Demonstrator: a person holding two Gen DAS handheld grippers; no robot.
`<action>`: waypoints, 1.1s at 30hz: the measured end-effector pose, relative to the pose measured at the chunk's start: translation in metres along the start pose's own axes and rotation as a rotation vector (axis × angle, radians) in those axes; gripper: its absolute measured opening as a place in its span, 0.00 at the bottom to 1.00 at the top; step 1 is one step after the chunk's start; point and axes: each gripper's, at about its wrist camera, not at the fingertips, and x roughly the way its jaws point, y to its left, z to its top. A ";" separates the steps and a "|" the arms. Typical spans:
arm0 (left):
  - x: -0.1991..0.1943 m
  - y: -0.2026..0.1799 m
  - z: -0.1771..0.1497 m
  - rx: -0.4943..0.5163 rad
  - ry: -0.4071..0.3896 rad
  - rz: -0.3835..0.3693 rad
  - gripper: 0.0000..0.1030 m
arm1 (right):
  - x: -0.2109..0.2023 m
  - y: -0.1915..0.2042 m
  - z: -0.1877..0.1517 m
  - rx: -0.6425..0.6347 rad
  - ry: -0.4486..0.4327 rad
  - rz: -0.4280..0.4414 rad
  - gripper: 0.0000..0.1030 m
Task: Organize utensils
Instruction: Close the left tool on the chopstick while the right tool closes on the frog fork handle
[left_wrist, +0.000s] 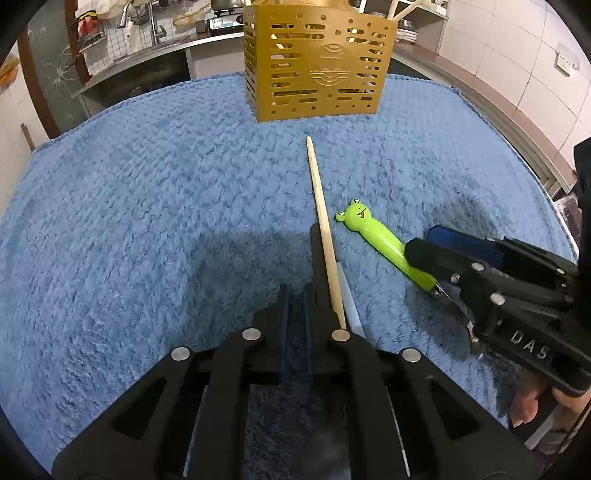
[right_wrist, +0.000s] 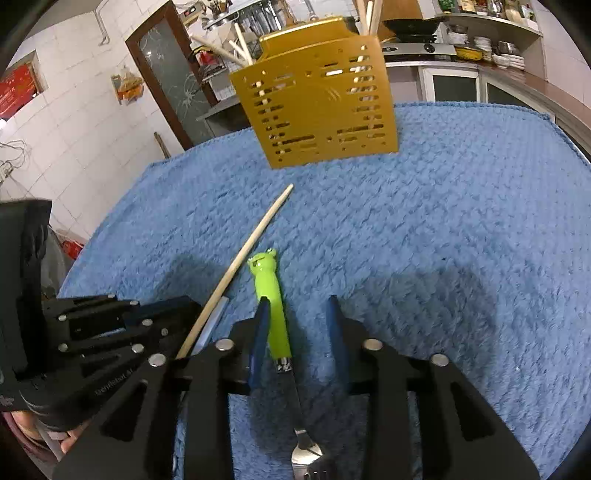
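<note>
A wooden chopstick lies on the blue towel, its tip toward the gold perforated utensil holder. My left gripper is shut, empty, its right finger alongside the chopstick's near end. A fork with a green frog handle lies beside the chopstick. My right gripper is open with the green handle between its fingers, close to the left finger. It also shows in the left wrist view over the frog handle.
The holder stands at the towel's far edge with several wooden utensils in it. Behind are a counter with a sink, stove and dishes. A tiled wall and door are at the left.
</note>
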 end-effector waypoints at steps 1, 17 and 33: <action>0.000 0.000 0.000 0.004 -0.002 -0.004 0.05 | 0.000 0.000 0.000 -0.004 0.001 -0.004 0.32; -0.004 0.007 -0.004 0.005 -0.003 -0.055 0.05 | 0.000 0.003 -0.003 -0.033 0.013 -0.026 0.36; 0.004 0.001 0.002 0.003 -0.024 -0.028 0.05 | -0.001 0.002 -0.003 -0.043 0.020 -0.026 0.36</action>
